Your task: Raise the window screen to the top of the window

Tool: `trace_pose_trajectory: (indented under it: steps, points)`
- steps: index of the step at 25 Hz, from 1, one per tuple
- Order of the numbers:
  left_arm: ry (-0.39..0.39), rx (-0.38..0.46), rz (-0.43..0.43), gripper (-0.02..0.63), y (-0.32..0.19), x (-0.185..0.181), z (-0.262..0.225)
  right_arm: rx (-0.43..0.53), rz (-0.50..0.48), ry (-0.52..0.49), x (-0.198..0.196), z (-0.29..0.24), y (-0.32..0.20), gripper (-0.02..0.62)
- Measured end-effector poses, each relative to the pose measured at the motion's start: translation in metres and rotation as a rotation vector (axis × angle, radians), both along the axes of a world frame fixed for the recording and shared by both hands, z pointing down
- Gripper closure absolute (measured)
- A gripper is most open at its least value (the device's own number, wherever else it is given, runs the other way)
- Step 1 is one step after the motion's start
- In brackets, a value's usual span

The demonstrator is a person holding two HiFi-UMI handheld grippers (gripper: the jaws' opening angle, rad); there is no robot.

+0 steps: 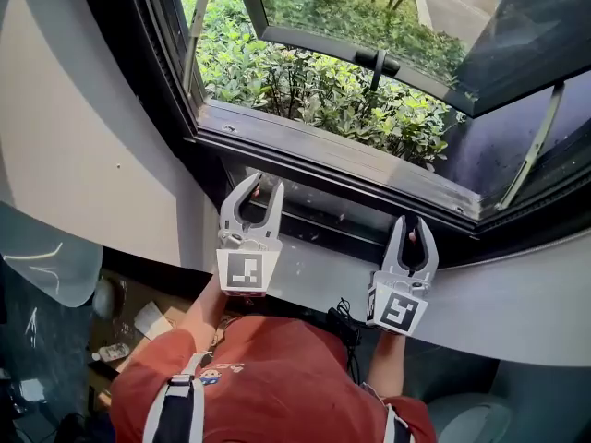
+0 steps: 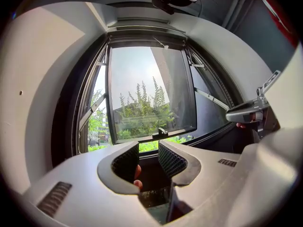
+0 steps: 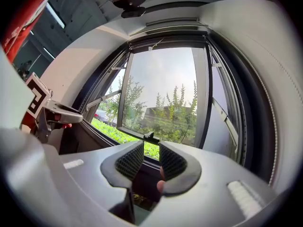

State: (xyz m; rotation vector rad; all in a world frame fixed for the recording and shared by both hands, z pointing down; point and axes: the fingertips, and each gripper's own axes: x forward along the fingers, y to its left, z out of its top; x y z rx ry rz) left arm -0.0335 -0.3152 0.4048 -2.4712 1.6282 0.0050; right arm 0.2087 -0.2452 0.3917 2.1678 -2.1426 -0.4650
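Looking down on black-framed window (image 1: 305,150), white two-jaw left tool (image 1: 266,185) and matching right tool (image 1: 412,224) side by side, tips up near the sill. Reading both sets of jaws apart, nothing btwn the ribbed black pads (image 2: 127,162). Spotting dark window screen rail (image 1: 337,224) low at frame bottom, just ahead of both tools; mesh itself not made out. Noting glass sash (image 1: 369,17) swung outward beyond, green shrubs (image 1: 305,86) past it.

Dark-framed window (image 1: 277,137) w/ sash pushed out; window screen rail (image 1: 325,221) low at sill.
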Motion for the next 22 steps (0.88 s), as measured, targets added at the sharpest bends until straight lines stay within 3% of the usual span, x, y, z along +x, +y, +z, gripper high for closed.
trace_pose_trajectory:
  steps: [12, 17, 22]
  points:
    - [0.003, 0.006, 0.018, 0.518, -0.0009, 0.0054, -0.0006, -0.023, -0.015, 0.035, -0.0023, 0.0040, -0.0029, 0.488]
    - [-0.004, 0.016, 0.004, 0.584, -0.0017, 0.0066, -0.0038, -0.006, -0.006, 0.037, -0.0006, 0.0009, -0.0026, 0.581]
    - [-0.013, 0.020, 0.010, 0.600, -0.0018, 0.0099, -0.0030, -0.013, 0.000, 0.042, 0.0001, 0.0028, -0.0030, 0.585]
